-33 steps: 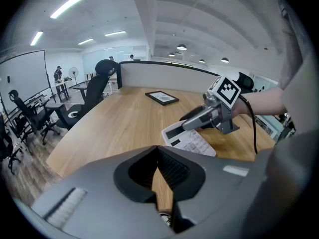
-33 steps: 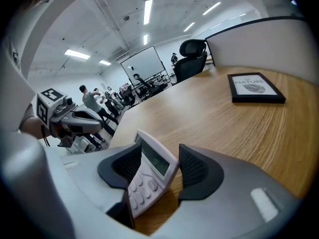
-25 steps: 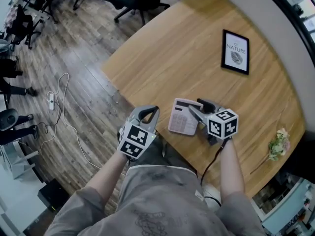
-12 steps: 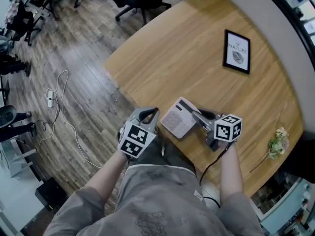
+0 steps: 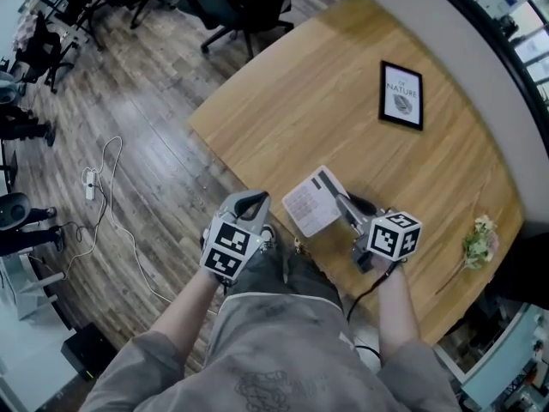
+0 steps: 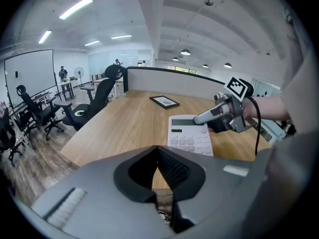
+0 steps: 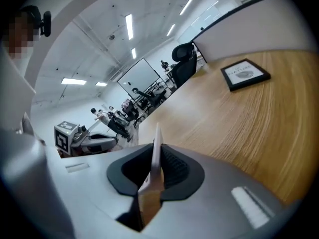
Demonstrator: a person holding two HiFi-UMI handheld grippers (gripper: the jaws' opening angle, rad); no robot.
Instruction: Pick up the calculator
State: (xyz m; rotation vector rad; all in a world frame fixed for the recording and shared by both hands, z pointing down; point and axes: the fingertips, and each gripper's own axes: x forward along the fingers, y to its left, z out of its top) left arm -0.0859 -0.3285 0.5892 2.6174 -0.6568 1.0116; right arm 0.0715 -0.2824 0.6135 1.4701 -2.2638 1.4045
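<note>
Your right gripper [image 5: 340, 197] has the calculator [image 5: 314, 202] by the edge at its display end. Its fingers [image 7: 174, 169] are closing on the thin casing, which stands edge-on between the 2 pads in the right gripper view. The calculator looks clear of the bench [image 5: 343, 101], tilted with the keypad up, just above the near edge. Your left gripper [image 5: 249, 201] hangs beside it, off the bench edge, with its fingers [image 6: 172, 169] shut together on nothing. Handling, judged: it is a light, stiff plastic slab with a smooth shell, so it is likely slippery under the pads. Pinched at 1 end, the free end will want to droop or swing. Bite deep on the side rim. Stay off the display [image 6: 188, 120] and the keys [image 6: 192, 142], because the display is the fragile bit and pressed keys give a poor grip. Writing: the framed picture [image 5: 401, 95] further back on the bench reads "NATURE" over a leaf drawing, and the small line above it is too small to read. No brand can be read on the calculator and the key legends are too small. The marker cubes carry only square codes. A flower sprig [image 5: 480, 240] lies well apart at the right.
</note>
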